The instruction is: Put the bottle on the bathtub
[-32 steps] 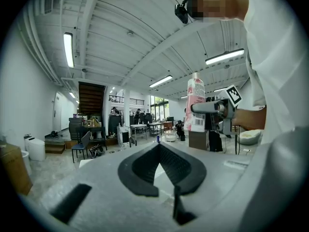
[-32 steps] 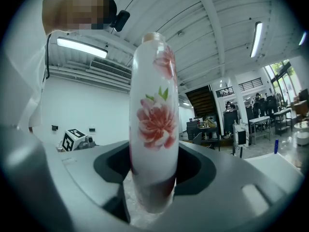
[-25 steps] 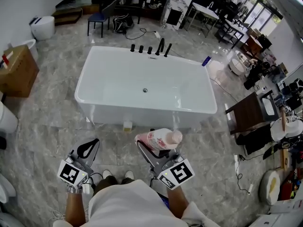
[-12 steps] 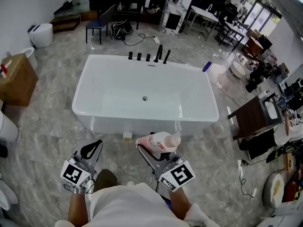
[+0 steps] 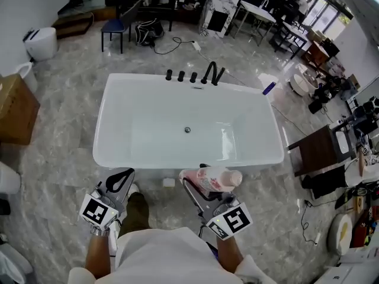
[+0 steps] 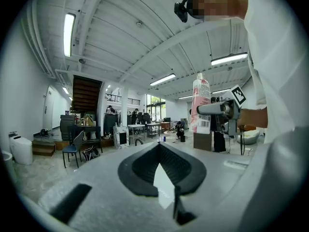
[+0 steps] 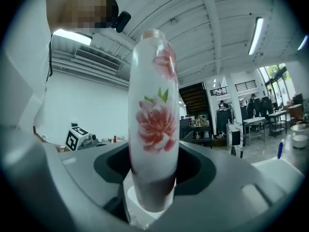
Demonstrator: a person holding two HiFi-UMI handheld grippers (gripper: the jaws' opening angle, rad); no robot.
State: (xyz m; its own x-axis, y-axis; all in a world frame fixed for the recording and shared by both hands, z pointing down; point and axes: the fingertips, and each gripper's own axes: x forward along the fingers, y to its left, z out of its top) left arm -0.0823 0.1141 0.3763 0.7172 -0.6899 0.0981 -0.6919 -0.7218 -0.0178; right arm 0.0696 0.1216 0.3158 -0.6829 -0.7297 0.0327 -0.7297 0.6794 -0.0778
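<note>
Left gripper (image 5: 120,181), near left: jaws closed together, nothing between them. Right gripper (image 5: 204,189), near centre: jaws clamped on the base of a white, flower-printed bottle (image 5: 212,179). The bottle lies sideways, cap pointing right, just before the near rim of the white bathtub (image 5: 148,123).

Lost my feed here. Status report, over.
Right gripper shut on bottle, not yet on bathtub. Left gripper shut, empty. Nothing in the way.
</note>
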